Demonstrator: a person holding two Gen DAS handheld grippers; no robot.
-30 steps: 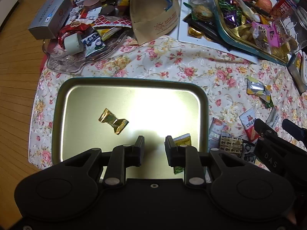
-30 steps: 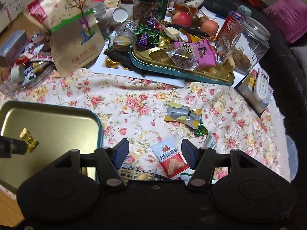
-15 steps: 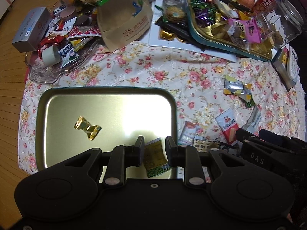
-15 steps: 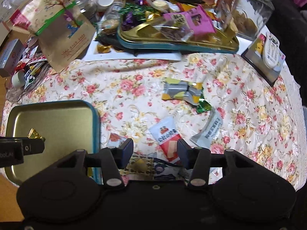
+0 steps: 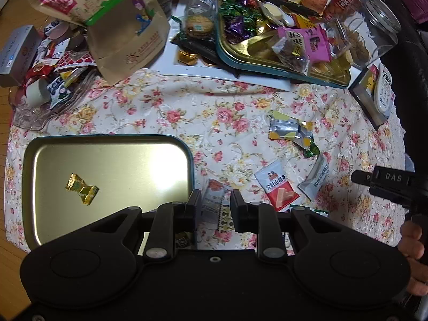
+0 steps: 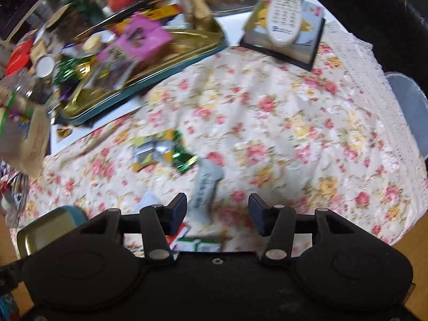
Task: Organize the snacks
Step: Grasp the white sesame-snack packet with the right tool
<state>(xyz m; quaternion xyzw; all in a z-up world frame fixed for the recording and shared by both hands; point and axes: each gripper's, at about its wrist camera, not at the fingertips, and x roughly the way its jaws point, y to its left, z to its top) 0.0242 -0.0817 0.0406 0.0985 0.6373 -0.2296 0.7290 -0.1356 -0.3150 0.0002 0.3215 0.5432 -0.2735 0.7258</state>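
Note:
A gold tray (image 5: 34, 160) with a teal rim lies on the flowered cloth and holds a gold-wrapped candy (image 5: 81, 188). My left gripper (image 5: 215, 208) is open just right of the tray's rim, above a pale packet (image 5: 214, 200) and a black-and-gold packet (image 5: 226, 218); neither is gripped. A red-and-white packet (image 5: 278, 187), a grey packet (image 5: 314, 176) and silver-yellow packets (image 5: 291, 131) lie further right. In the blurred right wrist view my right gripper (image 6: 218, 210) hangs over the grey packet (image 6: 206, 190), its jaws opening and its pads clear of the packet.
A second tray (image 5: 281, 67) heaped with sweets, a paper bag (image 5: 125, 26), a glass dish (image 5: 40, 99) of packets and a jar (image 5: 374, 26) crowd the back. A remote (image 6: 283, 13) lies on a book. The cloth's edge (image 6: 396, 123) curves along the right.
My left gripper has slid right, from over the tray to the packets beside its rim. My right gripper has swung right, rolled and dropped lower over the grey packet.

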